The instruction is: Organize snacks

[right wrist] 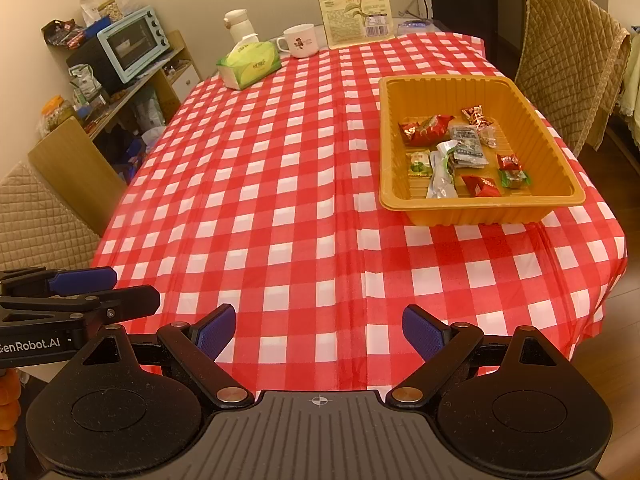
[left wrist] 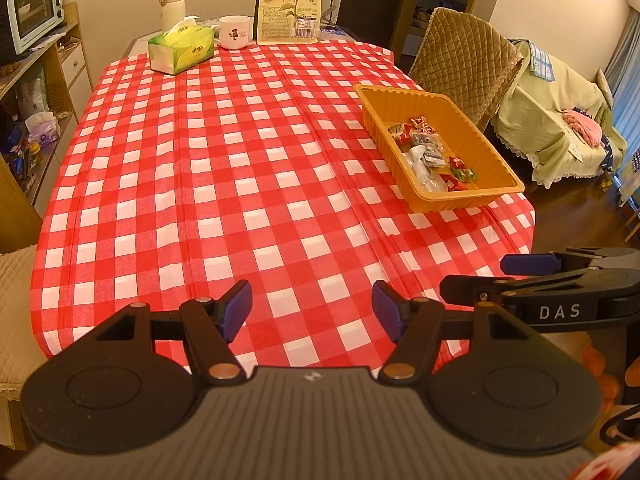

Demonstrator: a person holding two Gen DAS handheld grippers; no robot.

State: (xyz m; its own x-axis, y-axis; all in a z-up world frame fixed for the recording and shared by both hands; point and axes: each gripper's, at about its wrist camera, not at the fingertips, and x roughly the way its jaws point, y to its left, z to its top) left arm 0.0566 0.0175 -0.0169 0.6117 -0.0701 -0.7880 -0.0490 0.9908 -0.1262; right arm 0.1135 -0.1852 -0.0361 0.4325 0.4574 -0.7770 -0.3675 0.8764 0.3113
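An orange plastic tray [right wrist: 404,200] stands on the right side of the red checked table and holds several wrapped snacks [right wrist: 464,148]. It also shows in the left wrist view [left wrist: 472,198] with the snacks [left wrist: 430,148] inside. My left gripper [left wrist: 312,306] is open and empty above the table's near edge. My right gripper [right wrist: 319,330] is open and empty, also at the near edge, well short of the tray. Each gripper shows at the edge of the other's view: the right gripper [left wrist: 500,276] and the left gripper [right wrist: 120,286].
At the far end stand a green tissue box [right wrist: 249,65], a white mug [right wrist: 300,41], a white flask [right wrist: 236,24] and a sunflower seed bag [right wrist: 354,8]. A padded chair [right wrist: 568,60] is to the right, and a shelf with a toaster oven [right wrist: 130,42] to the left.
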